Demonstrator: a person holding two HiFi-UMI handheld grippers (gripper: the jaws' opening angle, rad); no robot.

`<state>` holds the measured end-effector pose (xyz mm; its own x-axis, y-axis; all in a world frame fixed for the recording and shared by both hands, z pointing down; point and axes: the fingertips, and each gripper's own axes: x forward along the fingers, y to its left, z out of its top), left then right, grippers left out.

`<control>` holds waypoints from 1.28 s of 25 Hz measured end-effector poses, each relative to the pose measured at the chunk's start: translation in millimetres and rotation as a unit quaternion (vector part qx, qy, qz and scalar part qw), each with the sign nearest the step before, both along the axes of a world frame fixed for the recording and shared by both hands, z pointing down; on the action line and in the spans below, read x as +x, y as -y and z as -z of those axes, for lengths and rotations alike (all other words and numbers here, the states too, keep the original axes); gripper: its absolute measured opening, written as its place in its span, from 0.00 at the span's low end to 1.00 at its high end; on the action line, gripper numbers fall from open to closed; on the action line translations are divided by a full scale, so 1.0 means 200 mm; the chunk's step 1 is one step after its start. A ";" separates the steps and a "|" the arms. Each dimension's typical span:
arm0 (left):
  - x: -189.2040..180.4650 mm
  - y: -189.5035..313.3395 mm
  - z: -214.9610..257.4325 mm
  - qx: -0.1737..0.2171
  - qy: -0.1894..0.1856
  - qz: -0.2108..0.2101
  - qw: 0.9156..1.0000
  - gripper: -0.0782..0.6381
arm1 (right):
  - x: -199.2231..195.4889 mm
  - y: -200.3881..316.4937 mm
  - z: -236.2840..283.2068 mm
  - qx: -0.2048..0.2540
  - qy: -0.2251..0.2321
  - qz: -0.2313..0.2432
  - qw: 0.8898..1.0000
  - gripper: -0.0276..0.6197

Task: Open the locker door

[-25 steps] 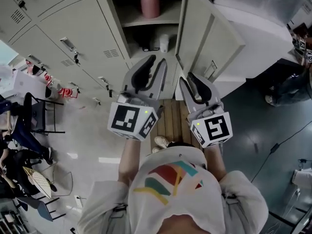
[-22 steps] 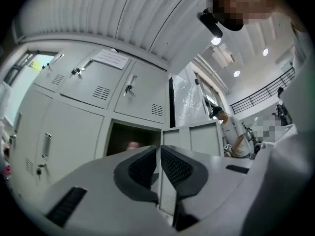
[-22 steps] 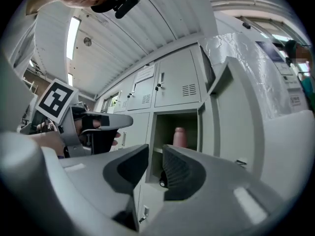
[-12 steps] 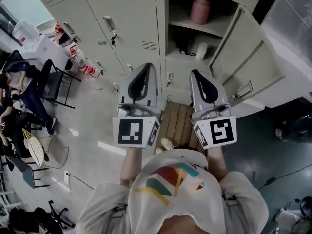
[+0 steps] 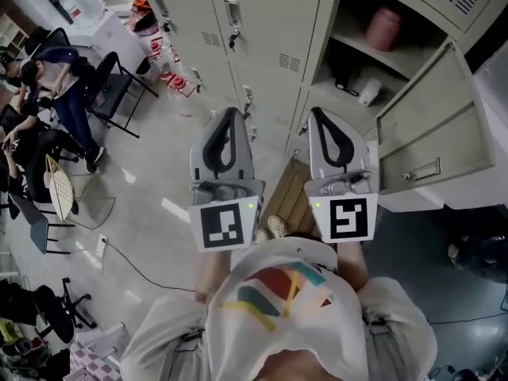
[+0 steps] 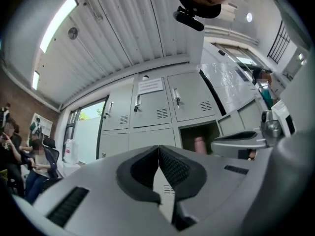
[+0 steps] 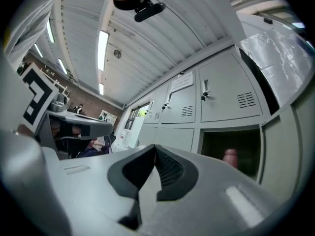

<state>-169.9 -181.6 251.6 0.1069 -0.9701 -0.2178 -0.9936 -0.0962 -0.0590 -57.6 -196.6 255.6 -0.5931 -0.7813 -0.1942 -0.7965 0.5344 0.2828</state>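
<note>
The grey locker (image 5: 361, 54) at the upper right of the head view stands with its door (image 5: 436, 129) swung wide to the right. On its shelves are a pink bottle (image 5: 388, 27) and a small white thing (image 5: 369, 94). My left gripper (image 5: 230, 111) and right gripper (image 5: 317, 111) are held side by side in front of the person, apart from the lockers, both shut with nothing between the pads. From the left gripper (image 6: 158, 149), the open locker (image 6: 199, 136) lies ahead to the right. Past the right gripper (image 7: 155, 147), the pink bottle (image 7: 230, 155) shows inside.
Closed lockers (image 5: 262, 22) with handles run to the left of the open one. A wooden slatted board (image 5: 290, 197) lies on the floor below the grippers. People sit on chairs (image 5: 55, 78) at the far left, and a cable (image 5: 135, 264) crosses the pale floor.
Both grippers' jaws went from open to shut, with nothing in them. The open locker and its door slid from the top middle to the upper right of the head view; more closed lockers and the seated people came in.
</note>
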 end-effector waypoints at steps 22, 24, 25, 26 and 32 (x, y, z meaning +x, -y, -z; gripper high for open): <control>-0.22 -0.15 -0.06 -0.015 0.001 0.087 0.996 0.13 | -0.33 -0.12 -0.14 -0.027 -0.026 0.095 0.995 0.05; -0.21 -0.15 -0.06 -0.014 0.001 0.086 0.996 0.13 | -0.33 -0.13 -0.14 -0.025 -0.029 0.095 0.995 0.05; -0.20 -0.15 -0.06 -0.014 0.001 0.085 0.996 0.13 | -0.33 -0.13 -0.14 -0.025 -0.029 0.094 0.995 0.05; -0.20 -0.15 -0.06 -0.014 0.001 0.084 0.996 0.13 | -0.32 -0.13 -0.14 -0.026 -0.029 0.094 0.995 0.05; -0.17 -0.16 -0.05 -0.016 0.005 0.079 0.997 0.13 | -0.30 -0.14 -0.13 -0.023 -0.025 0.093 0.995 0.05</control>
